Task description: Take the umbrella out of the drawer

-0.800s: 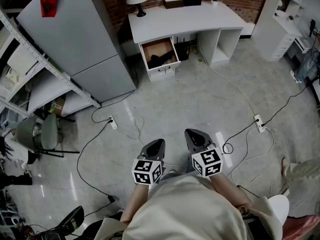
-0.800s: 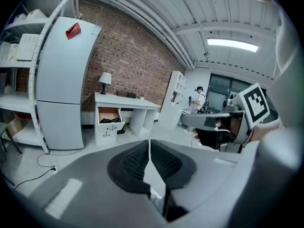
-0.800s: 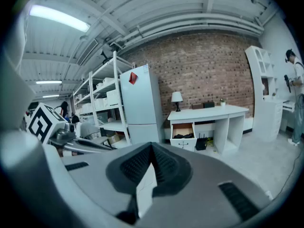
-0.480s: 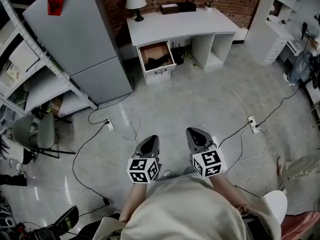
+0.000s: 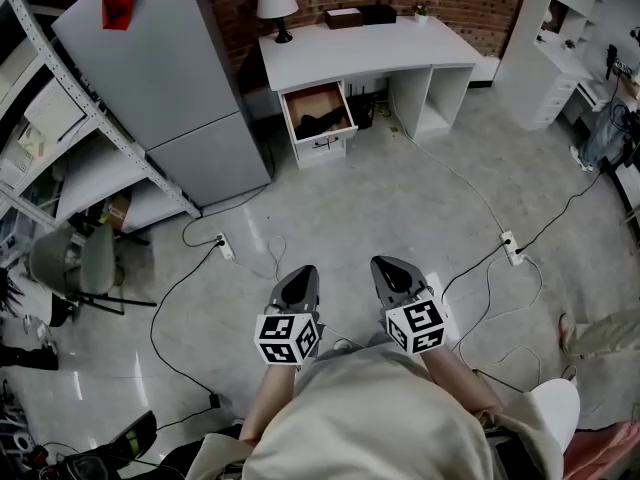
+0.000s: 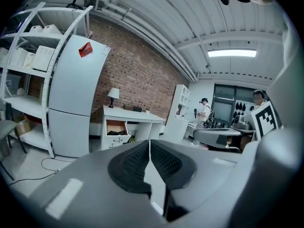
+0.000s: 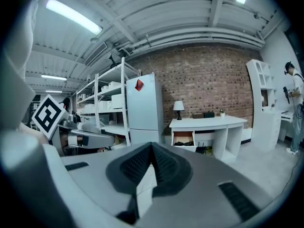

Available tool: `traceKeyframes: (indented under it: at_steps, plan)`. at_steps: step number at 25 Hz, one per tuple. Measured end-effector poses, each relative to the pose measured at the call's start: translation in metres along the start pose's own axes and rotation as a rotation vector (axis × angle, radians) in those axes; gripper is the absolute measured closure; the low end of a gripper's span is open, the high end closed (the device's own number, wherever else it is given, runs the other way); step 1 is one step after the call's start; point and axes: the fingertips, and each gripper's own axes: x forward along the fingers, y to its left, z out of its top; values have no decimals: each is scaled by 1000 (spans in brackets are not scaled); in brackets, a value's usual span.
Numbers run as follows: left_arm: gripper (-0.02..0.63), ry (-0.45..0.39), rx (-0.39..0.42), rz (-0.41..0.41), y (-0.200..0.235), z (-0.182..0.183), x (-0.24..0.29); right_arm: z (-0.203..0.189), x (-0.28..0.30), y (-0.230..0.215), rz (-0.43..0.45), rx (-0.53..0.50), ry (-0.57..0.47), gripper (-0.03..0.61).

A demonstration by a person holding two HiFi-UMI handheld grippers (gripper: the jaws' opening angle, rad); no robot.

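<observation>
In the head view, the umbrella (image 5: pixel 322 124) is seen in the open drawer (image 5: pixel 325 146) under the tabletop (image 5: pixel 370 46), a fridge (image 5: pixel 170 78) beside it. Cables (image 5: pixel 465 180) are strewn over the floor between it and the left tool (image 5: pixel 303 276) and right tool (image 5: pixel 388 267). In the left gripper view the left tool (image 6: pixel 149 146) is shown closed and empty, and in the right gripper view the right tool (image 7: pixel 152 148) likewise.

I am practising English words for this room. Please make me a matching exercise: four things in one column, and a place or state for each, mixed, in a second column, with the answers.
Column 1
1 lamp
2 drawer
3 fridge
4 left gripper

Column 2
A shut, empty
B pulled open, under the desk
C on the desk
D beside the desk, red mark on its door

Pairs: 1-C, 2-B, 3-D, 4-A
</observation>
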Motion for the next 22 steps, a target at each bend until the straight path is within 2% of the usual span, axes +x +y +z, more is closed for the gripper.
traceKeyframes:
  at_steps: [7,14,18,22]
  plan:
    - [577,-15,-20,-21,8,1,-3,2,11,8,35,19,3,572]
    - [441,7,-43,-33,21,2,12,6,28,1,80,28,12,430]
    - [400,6,-51,-23,31,6,37,10,50,-22,79,58,-1,338]
    - [380,4,-51,-14,42,16,78,14,82,-56,88,75,-7,298]
